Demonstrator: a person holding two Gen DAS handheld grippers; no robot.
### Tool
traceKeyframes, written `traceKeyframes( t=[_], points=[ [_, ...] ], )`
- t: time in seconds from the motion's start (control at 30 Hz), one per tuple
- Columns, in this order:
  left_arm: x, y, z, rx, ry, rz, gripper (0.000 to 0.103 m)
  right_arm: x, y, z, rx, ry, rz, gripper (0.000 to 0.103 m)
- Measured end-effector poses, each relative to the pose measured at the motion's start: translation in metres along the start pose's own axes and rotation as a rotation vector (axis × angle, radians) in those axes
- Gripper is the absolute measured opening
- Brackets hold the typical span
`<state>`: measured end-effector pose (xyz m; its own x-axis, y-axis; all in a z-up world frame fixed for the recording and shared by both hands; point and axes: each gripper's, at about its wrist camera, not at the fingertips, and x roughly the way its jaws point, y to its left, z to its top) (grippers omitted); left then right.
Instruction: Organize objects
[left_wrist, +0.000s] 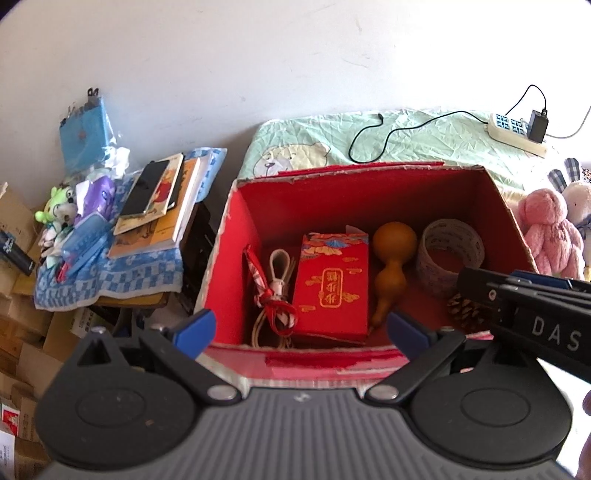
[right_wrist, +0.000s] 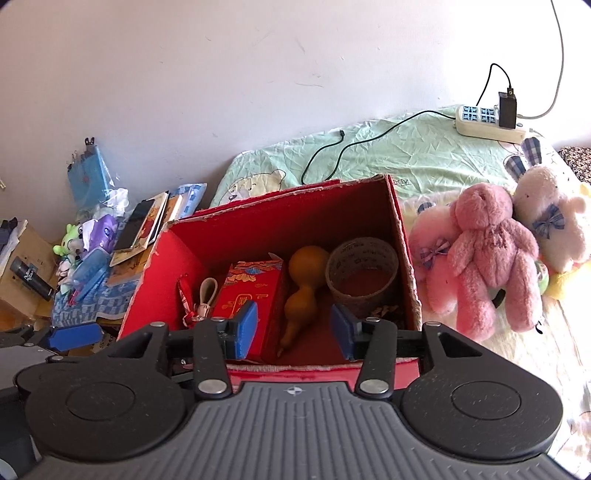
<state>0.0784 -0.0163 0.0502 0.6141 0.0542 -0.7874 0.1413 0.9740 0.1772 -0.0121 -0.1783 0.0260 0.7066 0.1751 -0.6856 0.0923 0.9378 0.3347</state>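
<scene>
An open red cardboard box (left_wrist: 325, 363) (right_wrist: 314, 373) stands on the bed right in front of both grippers. Inside lie a red gift packet (left_wrist: 332, 291) (right_wrist: 251, 295), a brown gourd (left_wrist: 391, 269) (right_wrist: 303, 291), a roll of tape (left_wrist: 448, 254) (right_wrist: 364, 273), a pine cone (left_wrist: 467, 314) and a coiled cord tied with red ribbon (left_wrist: 277, 295) (right_wrist: 201, 299). My left gripper (left_wrist: 301, 330) hovers open over the box's near edge, holding nothing. My right gripper (right_wrist: 294, 330) is also open and empty, its fingers over the packet and gourd.
Pink plush bears (right_wrist: 491, 251) (left_wrist: 550, 232) and a white plush rabbit (right_wrist: 546, 218) lie on the bed to the right of the box. A power strip (right_wrist: 487, 123) with a charger and black cable sits behind. To the left, a cluttered side table (left_wrist: 110, 288) holds books, a phone and small toys.
</scene>
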Motion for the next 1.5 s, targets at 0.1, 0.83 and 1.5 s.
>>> traceKeyframes(
  t=[0.1,0.83,1.5],
  points=[
    [-0.004,-0.003,-0.007,-0.008,0.007,0.016,0.100,-0.005,-0.003,-0.005,-0.005,0.004,0.016,0.048],
    [0.015,-0.032,-0.062,-0.013,0.194,-0.009,0.100,-0.009,-0.032,-0.052,0.018,0.125,0.016,0.052],
    [-0.001,-0.038,-0.045,0.007,0.223,-0.056,0.100,-0.033,-0.045,-0.043,0.068,0.067,0.013,0.052]
  ],
)
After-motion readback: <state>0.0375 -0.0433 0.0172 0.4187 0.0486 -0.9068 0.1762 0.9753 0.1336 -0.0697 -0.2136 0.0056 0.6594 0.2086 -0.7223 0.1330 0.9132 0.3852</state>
